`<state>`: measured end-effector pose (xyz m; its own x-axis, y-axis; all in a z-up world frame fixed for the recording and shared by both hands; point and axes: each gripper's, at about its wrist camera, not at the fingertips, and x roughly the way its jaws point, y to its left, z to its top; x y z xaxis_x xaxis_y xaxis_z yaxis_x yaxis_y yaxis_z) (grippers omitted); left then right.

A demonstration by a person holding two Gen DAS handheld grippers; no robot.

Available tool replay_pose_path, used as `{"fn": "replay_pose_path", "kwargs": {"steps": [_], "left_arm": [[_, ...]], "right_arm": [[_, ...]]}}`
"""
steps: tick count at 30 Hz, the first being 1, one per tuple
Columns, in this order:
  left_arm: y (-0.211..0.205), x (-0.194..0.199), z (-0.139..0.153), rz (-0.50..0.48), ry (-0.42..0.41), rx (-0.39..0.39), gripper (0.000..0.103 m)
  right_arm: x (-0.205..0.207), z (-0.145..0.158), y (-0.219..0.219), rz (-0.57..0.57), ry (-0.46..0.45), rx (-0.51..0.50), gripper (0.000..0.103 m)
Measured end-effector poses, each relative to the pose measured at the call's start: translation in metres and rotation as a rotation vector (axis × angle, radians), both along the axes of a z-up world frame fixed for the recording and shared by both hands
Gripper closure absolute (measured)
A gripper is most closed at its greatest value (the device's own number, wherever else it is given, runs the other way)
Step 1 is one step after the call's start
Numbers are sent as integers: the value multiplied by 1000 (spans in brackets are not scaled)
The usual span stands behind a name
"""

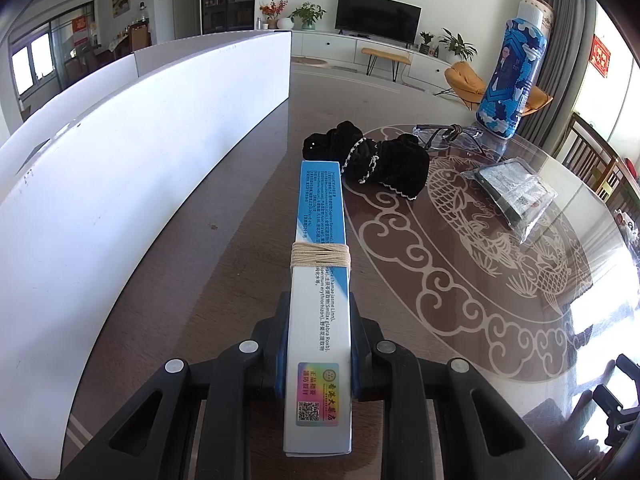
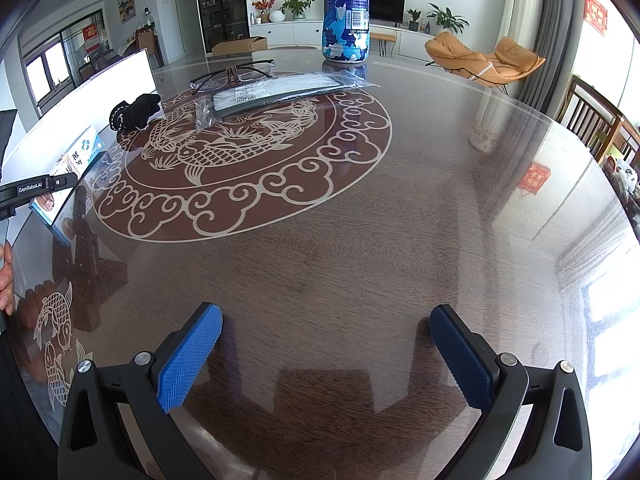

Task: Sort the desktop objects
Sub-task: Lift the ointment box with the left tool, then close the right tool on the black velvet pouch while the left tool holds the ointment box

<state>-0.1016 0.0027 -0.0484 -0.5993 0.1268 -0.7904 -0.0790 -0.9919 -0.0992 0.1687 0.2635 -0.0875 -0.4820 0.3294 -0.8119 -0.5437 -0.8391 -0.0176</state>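
My left gripper point(image 1: 319, 304) is shut on a long white and blue carton point(image 1: 320, 208) that has beige cord point(image 1: 320, 258) wound around its middle. The carton points ahead over the table, alongside a tall white box wall point(image 1: 140, 152). Beyond its far end lies a black velvet scrunchie point(image 1: 368, 156). My right gripper point(image 2: 326, 320) is open above bare table, with nothing between its blue pads point(image 2: 188, 360). In the right wrist view the carton point(image 2: 76, 156) shows at the far left.
On the glass-topped table point(image 2: 360, 220) with a fish pattern lie glasses point(image 1: 448, 134), a flat item in a clear plastic bag point(image 1: 512, 192), and an upright blue patterned bottle point(image 1: 512, 76). A hand point(image 2: 6, 276) shows at the left edge. Chairs stand at the right.
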Motion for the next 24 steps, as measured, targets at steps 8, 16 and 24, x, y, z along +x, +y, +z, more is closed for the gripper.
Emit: {"fn": "replay_pose_path", "kwargs": {"steps": [8,16,24], "left_arm": [[-2,2,-1,-5,3,-7,81],[-1,4,-1,-8,5,-7,81],[-5,1,-1,-8,5,9,81]], "right_arm": [[-119,45,-20,379,20,165,0],[-295,43,-73,883,-155,279,0],[-381,11,-101,989,-292,275,29]]}}
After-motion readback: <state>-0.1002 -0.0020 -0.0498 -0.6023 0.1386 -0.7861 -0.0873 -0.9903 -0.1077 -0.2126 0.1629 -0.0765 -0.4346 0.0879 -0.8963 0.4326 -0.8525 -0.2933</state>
